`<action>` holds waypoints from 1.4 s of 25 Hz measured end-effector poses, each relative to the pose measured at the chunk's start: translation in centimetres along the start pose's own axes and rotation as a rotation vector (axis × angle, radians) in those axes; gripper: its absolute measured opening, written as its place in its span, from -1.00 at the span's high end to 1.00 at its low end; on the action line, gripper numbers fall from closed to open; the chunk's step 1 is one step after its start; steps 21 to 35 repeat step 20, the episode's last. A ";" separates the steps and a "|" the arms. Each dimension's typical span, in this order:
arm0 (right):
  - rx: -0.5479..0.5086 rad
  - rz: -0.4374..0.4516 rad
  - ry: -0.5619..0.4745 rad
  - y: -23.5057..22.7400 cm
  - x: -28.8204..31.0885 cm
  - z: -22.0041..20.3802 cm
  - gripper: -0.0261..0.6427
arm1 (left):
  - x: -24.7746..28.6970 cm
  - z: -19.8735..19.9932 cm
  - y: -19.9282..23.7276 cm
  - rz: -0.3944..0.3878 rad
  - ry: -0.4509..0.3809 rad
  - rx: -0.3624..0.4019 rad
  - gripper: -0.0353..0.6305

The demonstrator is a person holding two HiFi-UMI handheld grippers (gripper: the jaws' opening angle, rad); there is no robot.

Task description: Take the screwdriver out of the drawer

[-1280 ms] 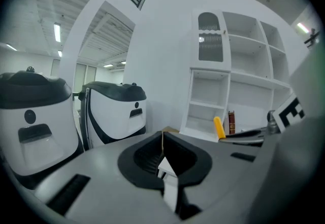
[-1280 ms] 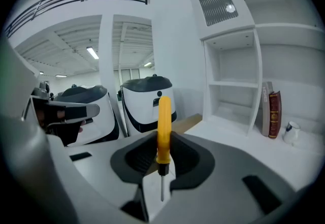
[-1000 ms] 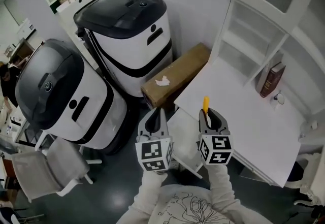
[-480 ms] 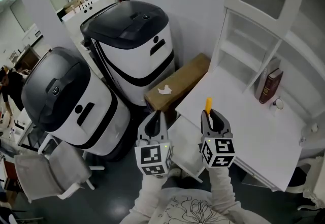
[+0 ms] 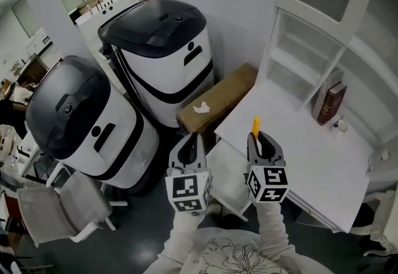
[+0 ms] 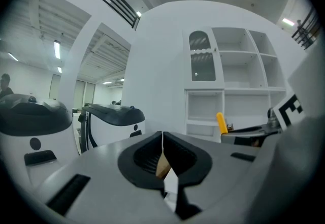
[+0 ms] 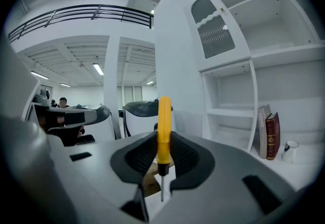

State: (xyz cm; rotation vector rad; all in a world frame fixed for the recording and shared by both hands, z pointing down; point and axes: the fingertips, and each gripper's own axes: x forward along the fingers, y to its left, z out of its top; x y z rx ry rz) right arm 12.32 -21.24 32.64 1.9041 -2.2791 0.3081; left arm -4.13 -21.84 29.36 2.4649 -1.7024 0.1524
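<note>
Right tongs (image 5: 259, 138) hold a yellow screwdriver (image 5: 255, 125) upright over the white desk (image 5: 305, 148).

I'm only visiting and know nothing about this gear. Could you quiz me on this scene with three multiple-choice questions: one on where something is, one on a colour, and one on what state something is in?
1. Where does the dark red book stand?
A. on a windowsill
B. at the back of the white desk
C. inside a bucket

2. What colour is the handle of the screwdriver?
A. blue
B. green
C. yellow

3. What state is the left gripper in?
A. shut, with nothing in it
B. wide open
C. shut on a book

Answers:
1 B: the head view shows it upright on the desktop.
2 C: the yellow handle sticks up from the right gripper, which is shut on it.
3 A: in the left gripper view its jaws meet with nothing between them.
</note>
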 end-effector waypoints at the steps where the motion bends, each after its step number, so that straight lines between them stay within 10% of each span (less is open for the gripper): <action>1: -0.001 0.000 0.000 0.0 0.0 0.0 0.70 | 0.0 0.0 0.0 -0.001 0.000 0.001 0.86; 35: 0.003 -0.004 -0.004 0.3 0.0 0.0 0.70 | -0.1 -0.2 0.0 -0.009 0.002 0.005 0.86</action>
